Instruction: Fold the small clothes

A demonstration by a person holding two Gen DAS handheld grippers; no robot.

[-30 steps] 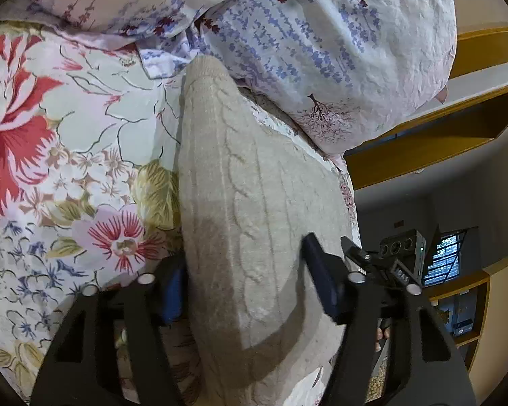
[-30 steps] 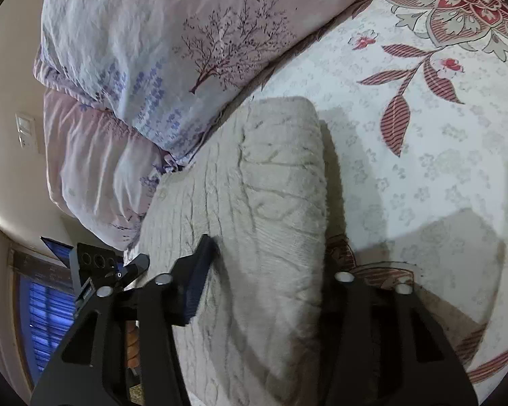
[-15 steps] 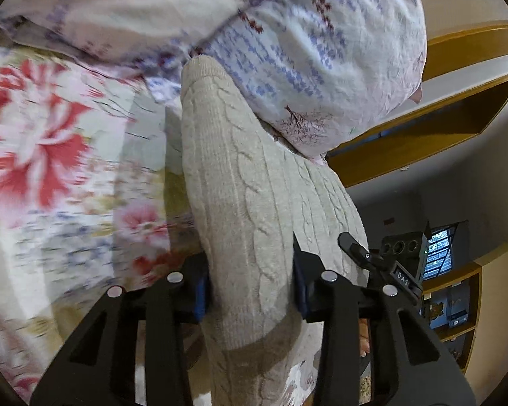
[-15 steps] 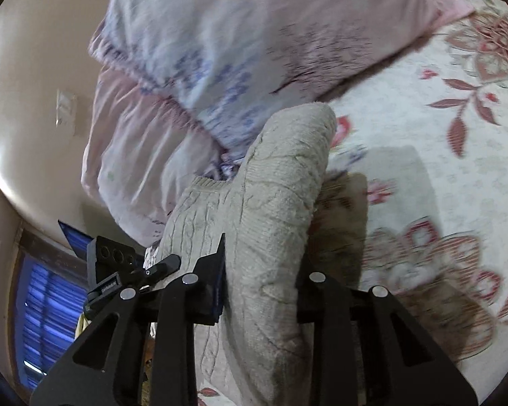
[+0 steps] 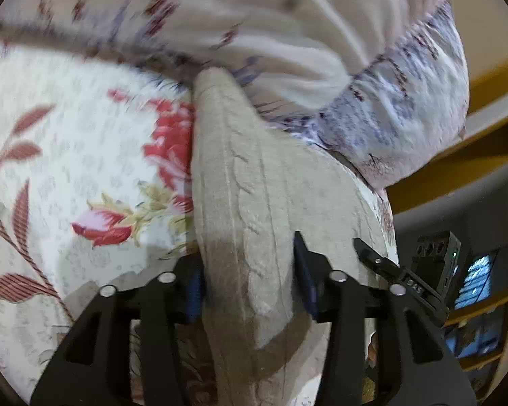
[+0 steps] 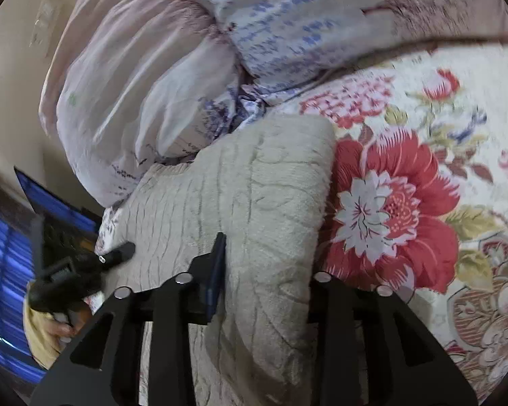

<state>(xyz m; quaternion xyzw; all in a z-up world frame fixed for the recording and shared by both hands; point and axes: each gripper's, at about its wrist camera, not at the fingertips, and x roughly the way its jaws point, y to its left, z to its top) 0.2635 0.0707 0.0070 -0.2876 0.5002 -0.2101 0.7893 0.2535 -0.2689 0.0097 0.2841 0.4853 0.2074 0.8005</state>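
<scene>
A folded beige cable-knit sweater (image 5: 254, 169) lies on the floral bedspread (image 5: 84, 155), its far end against the pillows. My left gripper (image 5: 249, 264) straddles its near left fold. The jaws are opening, and both pads still touch the knit. In the right wrist view the same sweater (image 6: 254, 176) runs between the fingers of my right gripper (image 6: 269, 260). Those jaws are opening too. The left pad rests on the fabric and the right finger is half hidden behind the fold. Each view shows the other gripper at the sweater's far side (image 5: 389, 270) (image 6: 84, 264).
Two lilac-printed pillows (image 5: 372, 84) (image 6: 152, 84) are stacked right behind the sweater. A wooden headboard ledge (image 5: 474, 155) and a lit screen (image 5: 477, 280) lie beyond the bed's edge. A person's hand (image 6: 61, 331) holds the left gripper. The bedspread (image 6: 423, 135) extends to the right.
Both grippers closed on the sweater's fold, lifted it and carried it sideways across the bedspread toward the pillows. Their jaws now stand wider than half a second ago.
</scene>
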